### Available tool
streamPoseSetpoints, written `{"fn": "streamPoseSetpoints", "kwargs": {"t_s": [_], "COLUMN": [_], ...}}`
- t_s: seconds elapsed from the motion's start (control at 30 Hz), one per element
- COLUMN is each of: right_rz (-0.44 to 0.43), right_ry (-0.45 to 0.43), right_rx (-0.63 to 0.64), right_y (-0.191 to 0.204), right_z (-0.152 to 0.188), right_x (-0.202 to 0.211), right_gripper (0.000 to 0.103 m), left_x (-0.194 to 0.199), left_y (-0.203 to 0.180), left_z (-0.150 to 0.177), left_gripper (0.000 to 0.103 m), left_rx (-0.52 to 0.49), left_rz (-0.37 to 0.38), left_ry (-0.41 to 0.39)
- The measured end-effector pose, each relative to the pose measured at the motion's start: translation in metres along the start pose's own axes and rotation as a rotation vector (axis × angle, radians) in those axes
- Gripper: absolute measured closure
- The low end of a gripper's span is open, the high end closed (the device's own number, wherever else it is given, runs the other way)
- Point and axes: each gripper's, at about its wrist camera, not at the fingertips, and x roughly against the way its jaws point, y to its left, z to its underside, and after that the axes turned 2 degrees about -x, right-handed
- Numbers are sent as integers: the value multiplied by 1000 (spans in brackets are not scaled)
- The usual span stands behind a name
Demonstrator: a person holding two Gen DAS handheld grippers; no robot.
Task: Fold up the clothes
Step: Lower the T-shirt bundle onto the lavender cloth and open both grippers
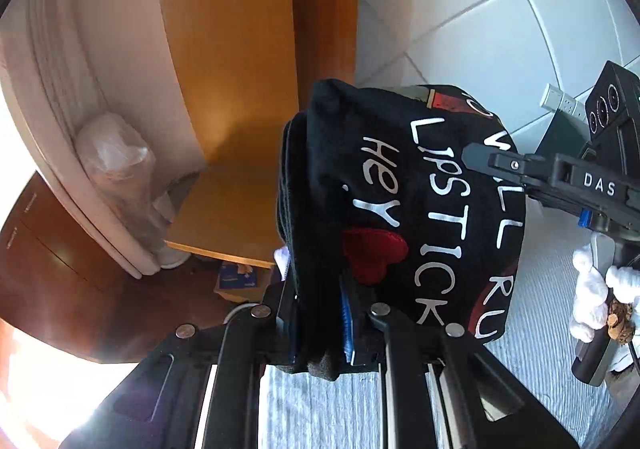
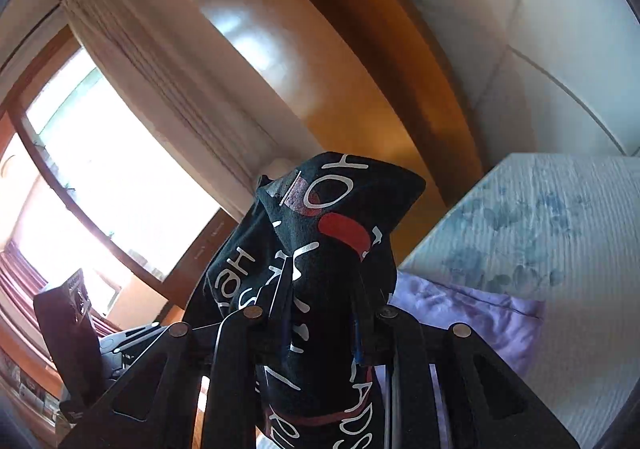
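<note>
Both grippers' fingers clench the black printed garment [image 1: 400,209] — lettering partly hidden; fingertips buried.

- Bed with pale ribbed cover bearing a faint blue floral print [image 2: 540,217]; its surface runs under both wrist views.
- Lilac crumpled cloth [image 2: 472,313] lies directly on the cover, near its edge.
- Wooden headboard panel [image 2: 320,89] beside the bed.
</note>
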Motion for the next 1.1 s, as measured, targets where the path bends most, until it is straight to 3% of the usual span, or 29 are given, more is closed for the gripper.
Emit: {"fn": "streamPoseSetpoints", "kwargs": {"t_s": [0.1,0.17,0.23,0.3,0.37,0.57,0.8,1.03,1.1], "right_rz": [152,242,291,282,284,295,359,386,386], "right_ry": [96,152,177,185,190,149,162,156,151], "right_rx": [-12,-9,-18,-19,-12,64,171,191,199], "right_y": [-52,-80,-99,-106,-104,-59,-20,0,6], "right_z": [21,33,37,36,33,34,66,89,94], "right_x": [-28,-40,-43,-41,-38,13,44,67,72], "right_gripper": [81,73,44,43,42,42,29,10,10], "left_x": [-70,-100,-116,-116,-107,-59,-19,13,17], "left_y": [-11,-22,-29,-23,-13,-15,-34,-60,-64], "left_z": [17,31,43,45,48,49,58,64,65], "left_gripper": [86,80,71,64,53,51,46,45,45], "left_rx": [8,-15,-40,-19,18,-27,21,44,48], "left_rz": [64,55,25,23,21,-83,6,71,100], "left_ry": [121,172,175,150,145,68,33,-23,-35]}}
